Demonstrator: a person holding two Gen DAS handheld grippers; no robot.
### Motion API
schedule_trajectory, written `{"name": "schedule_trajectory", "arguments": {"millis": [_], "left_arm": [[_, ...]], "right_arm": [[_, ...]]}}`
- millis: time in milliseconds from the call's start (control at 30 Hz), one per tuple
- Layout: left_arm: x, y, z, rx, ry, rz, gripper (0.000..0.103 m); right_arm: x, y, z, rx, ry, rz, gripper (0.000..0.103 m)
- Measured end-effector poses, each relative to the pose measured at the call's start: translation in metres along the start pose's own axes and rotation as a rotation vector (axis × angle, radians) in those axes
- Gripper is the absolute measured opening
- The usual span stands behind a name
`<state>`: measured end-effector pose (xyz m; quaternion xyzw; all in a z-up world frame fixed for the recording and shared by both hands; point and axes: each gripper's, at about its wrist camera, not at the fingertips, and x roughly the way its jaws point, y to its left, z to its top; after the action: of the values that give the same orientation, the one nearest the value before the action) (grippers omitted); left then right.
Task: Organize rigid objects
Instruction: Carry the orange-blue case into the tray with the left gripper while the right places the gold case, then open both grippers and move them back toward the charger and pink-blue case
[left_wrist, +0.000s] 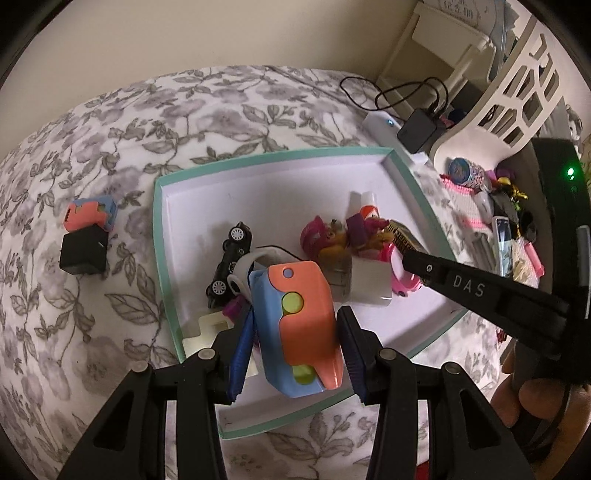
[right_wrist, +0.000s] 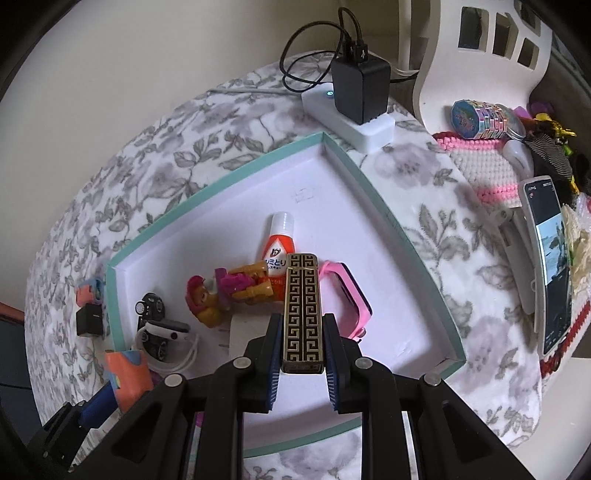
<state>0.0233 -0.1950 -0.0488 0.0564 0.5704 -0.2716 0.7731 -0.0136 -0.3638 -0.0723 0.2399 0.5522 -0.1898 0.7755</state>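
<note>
Item: orange-and-blue plastic toy block (left_wrist: 295, 325), clenched in left gripper (left_wrist: 291, 354) jaws above near tray (left_wrist: 162, 236) corner. Right gripper (right_wrist: 301, 354) jaws grasp gold-and-black patterned bar (right_wrist: 303, 314). Lower each onto bare tray floor, clear of black toy car (left_wrist: 229, 266), before releasing.

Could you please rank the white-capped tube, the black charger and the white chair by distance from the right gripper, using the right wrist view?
From the right gripper:
1. White-capped tube, in the tray just ahead.
2. Black charger, beyond the tray's far corner.
3. White chair, farthest, upper right.
</note>
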Motion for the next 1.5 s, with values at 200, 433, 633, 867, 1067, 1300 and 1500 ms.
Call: {"name": "schedule_trajectory", "arguments": {"millis": [200, 433, 633, 867, 1067, 1300, 1500], "left_arm": [[0.009, 0.0, -0.002, 0.0, 0.025, 0.001, 0.047], [0.018, 0.002, -0.004, 0.004, 0.046, 0.018, 0.047], [0.021, 0.001, -0.005, 0.007, 0.051, 0.016, 0.047], [0.013, 0.003, -0.002, -0.01, 0.036, -0.002, 0.047], [-0.002, 0.005, 0.001, -0.012, -0.008, -0.004, 0.047], [-0.016, 0.023, 0.007, -0.071, -0.058, 0.016, 0.047], [-0.025, 0.052, 0.01, -0.149, -0.087, 0.053, 0.05]], "right_arm": [[0.001, 0.001, 0.0, -0.004, 0.008, -0.005, 0.022], [0.01, 0.002, -0.002, -0.01, 0.042, -0.015, 0.023], [0.012, 0.006, -0.002, -0.023, 0.046, -0.03, 0.023], [0.0, 0.012, 0.001, -0.044, 0.006, -0.033, 0.023], [-0.019, 0.021, 0.004, -0.072, -0.056, -0.022, 0.023], [-0.033, 0.036, 0.003, -0.113, -0.096, -0.001, 0.023], [-0.03, 0.059, -0.005, -0.177, -0.078, 0.036, 0.023]]}}
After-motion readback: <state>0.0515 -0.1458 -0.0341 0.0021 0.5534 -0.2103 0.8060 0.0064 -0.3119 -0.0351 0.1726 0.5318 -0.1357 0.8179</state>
